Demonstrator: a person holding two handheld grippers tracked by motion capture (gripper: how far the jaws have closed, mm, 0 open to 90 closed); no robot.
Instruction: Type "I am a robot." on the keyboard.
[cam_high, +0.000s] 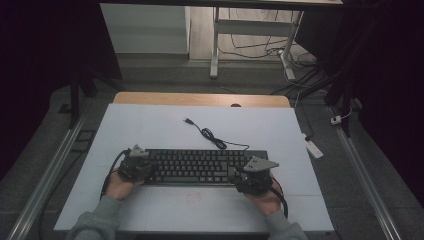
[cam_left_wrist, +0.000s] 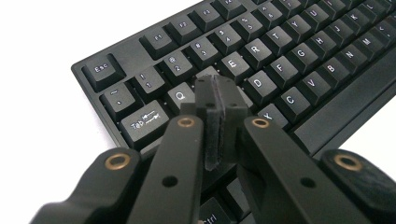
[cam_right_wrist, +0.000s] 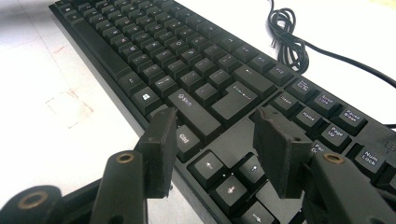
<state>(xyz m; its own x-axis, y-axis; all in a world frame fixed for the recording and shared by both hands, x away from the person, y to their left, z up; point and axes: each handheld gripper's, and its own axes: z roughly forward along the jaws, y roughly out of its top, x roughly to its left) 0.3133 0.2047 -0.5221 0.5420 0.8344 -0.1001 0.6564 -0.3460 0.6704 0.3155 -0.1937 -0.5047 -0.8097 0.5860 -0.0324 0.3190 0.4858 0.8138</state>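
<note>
1. White table (cam_high: 150, 130) carries one black keyboard (cam_high: 200, 166), lying near the person's edge.
2. Two grippers: the left gripper (cam_left_wrist: 219, 100) has its jaws pressed together over the key beside Q; the right gripper (cam_right_wrist: 212, 140) stands wide above the arrow keys.
3. One cable (cam_high: 210, 135) lies coiled behind the keyboard.

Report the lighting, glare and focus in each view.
High view: dim overall, black at both side edges, keyboard legends unreadable. Left gripper view: table blown out to white, left gripper jaws shut and soft at the bottom, key legends sharp. Right gripper view: right gripper jaws open and slightly blurred, cable crisp on glaring white.
</note>
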